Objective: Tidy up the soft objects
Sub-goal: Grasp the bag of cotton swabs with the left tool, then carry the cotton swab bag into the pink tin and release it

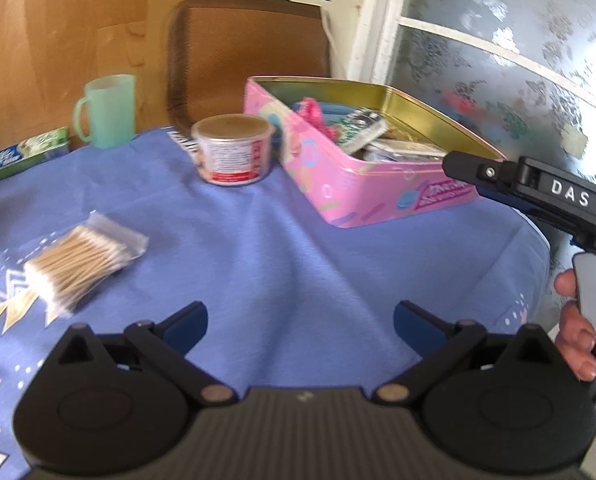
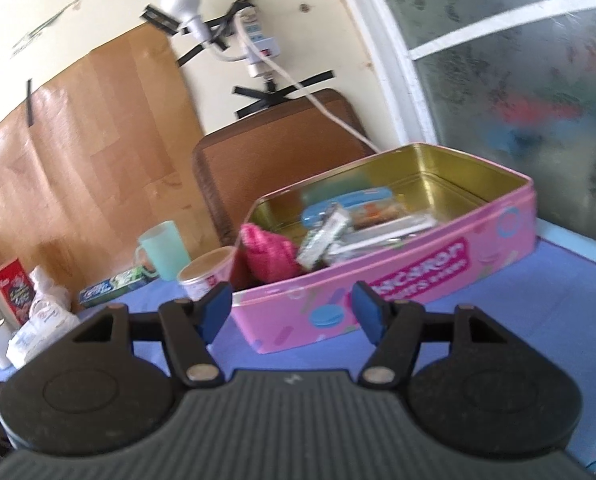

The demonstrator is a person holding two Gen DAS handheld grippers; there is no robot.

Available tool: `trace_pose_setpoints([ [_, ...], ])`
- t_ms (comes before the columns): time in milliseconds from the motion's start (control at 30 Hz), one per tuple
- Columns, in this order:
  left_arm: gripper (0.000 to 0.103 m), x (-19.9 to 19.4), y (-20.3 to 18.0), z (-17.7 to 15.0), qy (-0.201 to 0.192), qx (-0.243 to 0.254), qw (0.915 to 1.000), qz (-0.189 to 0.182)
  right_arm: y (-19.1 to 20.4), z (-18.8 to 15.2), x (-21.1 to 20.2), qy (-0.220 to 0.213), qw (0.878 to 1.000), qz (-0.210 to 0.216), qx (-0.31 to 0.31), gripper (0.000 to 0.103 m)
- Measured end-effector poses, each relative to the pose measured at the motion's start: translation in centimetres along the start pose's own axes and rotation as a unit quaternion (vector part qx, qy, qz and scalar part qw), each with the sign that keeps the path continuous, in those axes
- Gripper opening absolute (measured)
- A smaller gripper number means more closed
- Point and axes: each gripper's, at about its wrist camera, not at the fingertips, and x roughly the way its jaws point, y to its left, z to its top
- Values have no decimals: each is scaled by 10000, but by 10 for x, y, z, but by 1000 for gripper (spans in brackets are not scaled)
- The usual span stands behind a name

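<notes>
A clear bag of cotton swabs (image 1: 84, 258) lies on the blue tablecloth at the left. An open pink tin (image 1: 362, 196) with a gold inside stands at the right and holds packets and a pink soft thing (image 1: 314, 114). The tin (image 2: 398, 280) and the pink soft thing (image 2: 268, 256) also show in the right wrist view. My left gripper (image 1: 300, 320) is open and empty above the cloth, right of the swabs. My right gripper (image 2: 292, 308) is open and empty, just in front of the tin's near wall; it shows from the side in the left wrist view (image 1: 454, 162).
A small round tub (image 1: 234, 150) stands left of the tin, a green mug (image 1: 106, 112) and a toothpaste box (image 1: 22, 158) behind it at the left. A brown chair back (image 1: 250, 56) stands beyond the table. Plastic bags and a red box (image 2: 14, 292) lie far left.
</notes>
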Motion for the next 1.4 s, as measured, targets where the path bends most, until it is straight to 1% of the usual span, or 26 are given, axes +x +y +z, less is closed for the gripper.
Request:
trace_pose_setpoints([
  [133,103,-15,21,-8,-164,-145,9997,-92,21,-2,8,107,9995,166,-231,68],
  [233,103,-31,39,-20,-342,-188,9991,-147,38,-5,16,275,9978,393,-448,68],
  [300,103,-43,58,-27,-440,-396,9981,-181,53,-9,23,403,9950,603,-692,68],
  [333,103,-49,71,-29,-496,-579,9970,-156,60,-11,26,474,9930,718,-807,68],
  [433,102,-61,108,-27,-680,-1212,9903,31,83,-15,45,817,9833,1203,-1095,68],
  [467,100,-61,121,-24,-694,-1443,9871,89,90,-16,55,981,9787,1392,-1146,66],
  [500,96,-60,133,-21,-680,-1638,9841,134,97,-17,63,1124,9744,1560,-1164,63],
  [533,94,-56,146,-17,-652,-1858,9803,155,104,-17,75,1290,9694,1735,-1162,61],
  [633,87,-38,178,-8,-477,-2485,9674,87,124,-19,111,1653,9584,2027,-1143,57],
  [700,76,-23,191,-4,-344,-2803,9593,-94,138,-21,134,1814,9527,2082,-1266,56],
  [733,71,-16,195,-4,-299,-2881,9571,-129,144,-23,144,1883,9504,2071,-1357,56],
  [767,57,-9,197,-4,-237,-2952,9551,-131,149,-26,152,1979,9474,2080,-1416,56],
  [800,46,-3,198,-4,-220,-2996,9537,-154,153,-29,161,2127,9429,2127,-1433,56],
  [833,42,1,198,-4,-257,-2999,9535,-164,155,-33,167,2303,9365,2225,-1428,56],
  [867,35,3,195,-5,-229,-2998,9536,-179,156,-39,172,2481,9293,2345,-1407,54],
  [900,35,3,190,-5,-233,-2929,9558,-111,157,-45,174,2572,9241,2478,-1358,43],
  [967,35,2,177,-6,-190,-2775,9605,-60,157,-48,163,2472,9248,2535,-1394,34],
  [1000,35,0,168,-6,-172,-2714,9622,-127,155,-48,155,2442,9264,2526,-1356,31],
  [1033,35,-3,160,-4,-173,-2638,9642,-209,150,-46,145,2328,9295,2538,-1321,30],
  [1100,35,-6,138,5,-220,-2329,9716,-357,139,-44,124,2009,9379,2462,-1393,30],
  [1167,35,-5,111,22,-277,-1959,9787,-539,122,-38,96,1581,9483,2326,-1473,30],
  [1267,35,11,66,53,-308,-1423,9858,-832,95,-22,69,996,9650,1956,-1434,30],
  [1400,35,43,0,93,-280,-818,9900,-1113,51,7,47,365,9811,1303,-1384,30],
])
